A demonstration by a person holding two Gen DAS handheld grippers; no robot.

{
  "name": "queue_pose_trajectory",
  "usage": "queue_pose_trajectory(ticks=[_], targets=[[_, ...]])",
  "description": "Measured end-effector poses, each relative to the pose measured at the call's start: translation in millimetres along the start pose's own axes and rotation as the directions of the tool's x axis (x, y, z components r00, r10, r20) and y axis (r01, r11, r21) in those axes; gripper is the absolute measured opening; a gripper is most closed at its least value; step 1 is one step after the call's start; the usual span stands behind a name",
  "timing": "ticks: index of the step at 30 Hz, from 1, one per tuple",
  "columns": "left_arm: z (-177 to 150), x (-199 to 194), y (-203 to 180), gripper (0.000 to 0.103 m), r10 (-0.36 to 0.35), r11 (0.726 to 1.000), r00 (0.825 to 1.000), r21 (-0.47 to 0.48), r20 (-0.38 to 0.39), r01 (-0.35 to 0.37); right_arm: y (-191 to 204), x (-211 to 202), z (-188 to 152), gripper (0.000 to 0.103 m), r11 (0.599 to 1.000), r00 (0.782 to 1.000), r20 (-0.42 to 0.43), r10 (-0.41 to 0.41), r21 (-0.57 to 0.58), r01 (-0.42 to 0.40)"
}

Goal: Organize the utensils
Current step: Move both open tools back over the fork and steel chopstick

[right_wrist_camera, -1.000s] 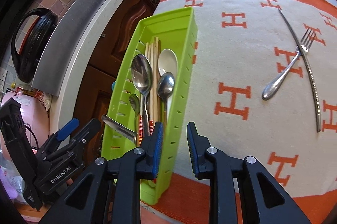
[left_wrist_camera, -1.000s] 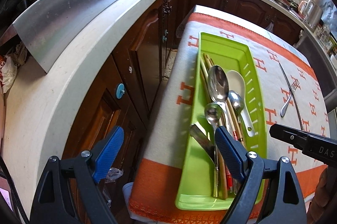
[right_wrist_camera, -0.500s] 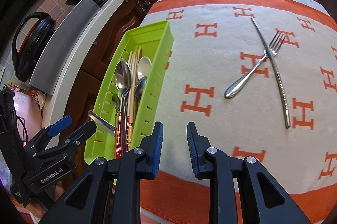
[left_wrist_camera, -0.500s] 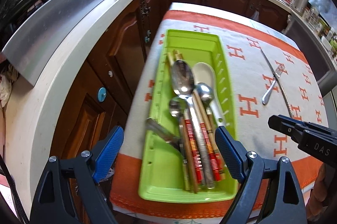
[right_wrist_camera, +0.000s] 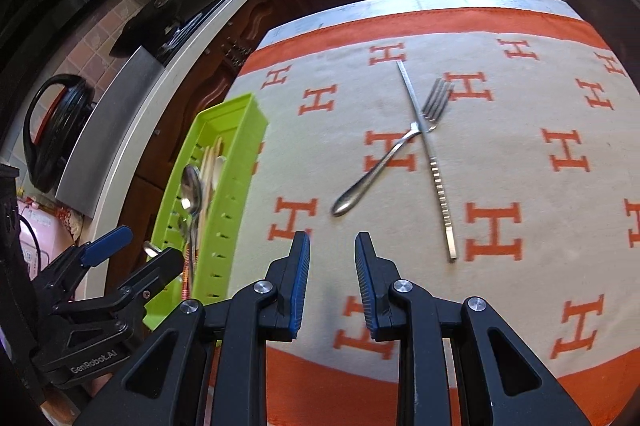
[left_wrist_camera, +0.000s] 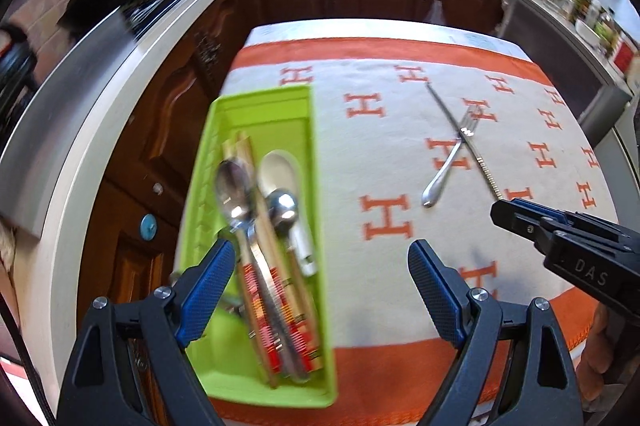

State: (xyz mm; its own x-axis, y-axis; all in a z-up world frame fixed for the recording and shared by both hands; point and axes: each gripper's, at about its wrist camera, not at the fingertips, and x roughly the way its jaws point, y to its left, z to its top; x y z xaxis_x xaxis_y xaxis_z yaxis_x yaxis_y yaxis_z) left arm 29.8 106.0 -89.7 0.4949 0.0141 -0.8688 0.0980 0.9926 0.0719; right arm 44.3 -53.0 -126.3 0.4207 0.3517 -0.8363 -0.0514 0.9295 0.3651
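The green tray (left_wrist_camera: 256, 113) sits along the surface's (right_wrist_camera: 520, 105) left edge, at ten o'clock from the right gripper (right_wrist_camera: 332, 266), holding spoons (left_wrist_camera: 236, 185) and chopsticks (left_wrist_camera: 260, 234). The left gripper (left_wrist_camera: 320, 290) hangs spread wide over the tray's near end. At twelve o'clock, on bare cloth (right_wrist_camera: 500, 286), a fork (right_wrist_camera: 384, 157) crosses a knife (right_wrist_camera: 434, 169). The right gripper's jaws stand narrowly parted, gripping nothing.

Fork (right_wrist_camera: 394, 149) crosses knife (right_wrist_camera: 430, 161); rt claw (right_wrist_camera: 332, 282) empty.
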Motion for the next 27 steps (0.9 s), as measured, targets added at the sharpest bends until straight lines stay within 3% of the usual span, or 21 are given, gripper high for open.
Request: queue_pose_trajectory(ticks=[8, 14, 22, 27], targets=[[30.0, 21.7, -55.1, 0.087, 0.009, 0.994, 0.999, 0.109, 0.035, -0.013, -53.2, 0.3, 11.8, 0.024, 0.996, 0.997, 0.034, -0.067, 0.057, 0.065], [51.4, 55.4, -74.3, 0.087, -0.031, 0.995, 1.000, 0.096, -0.003, 0.031, -79.4, 21.0, 29.9, 0.024, 0.994, 0.994, 0.033, -0.103, 0.039, 0.102], [60.5, 89.1, -72.1, 0.087, -0.060, 0.997, 0.997, 0.054, -0.056, 0.063, -67.5, 73.5, 45.5, 0.024, 0.994, 0.997, -0.032, -0.076, -0.079, 0.073], [62.5, 95.5, -63.2, 0.087, -0.058, 0.998, 0.996, 0.033, -0.069, 0.060, -49.7, 86.9, 50.8, 0.019, 0.977, 0.993, 0.016, -0.120, -0.178, 0.121]])
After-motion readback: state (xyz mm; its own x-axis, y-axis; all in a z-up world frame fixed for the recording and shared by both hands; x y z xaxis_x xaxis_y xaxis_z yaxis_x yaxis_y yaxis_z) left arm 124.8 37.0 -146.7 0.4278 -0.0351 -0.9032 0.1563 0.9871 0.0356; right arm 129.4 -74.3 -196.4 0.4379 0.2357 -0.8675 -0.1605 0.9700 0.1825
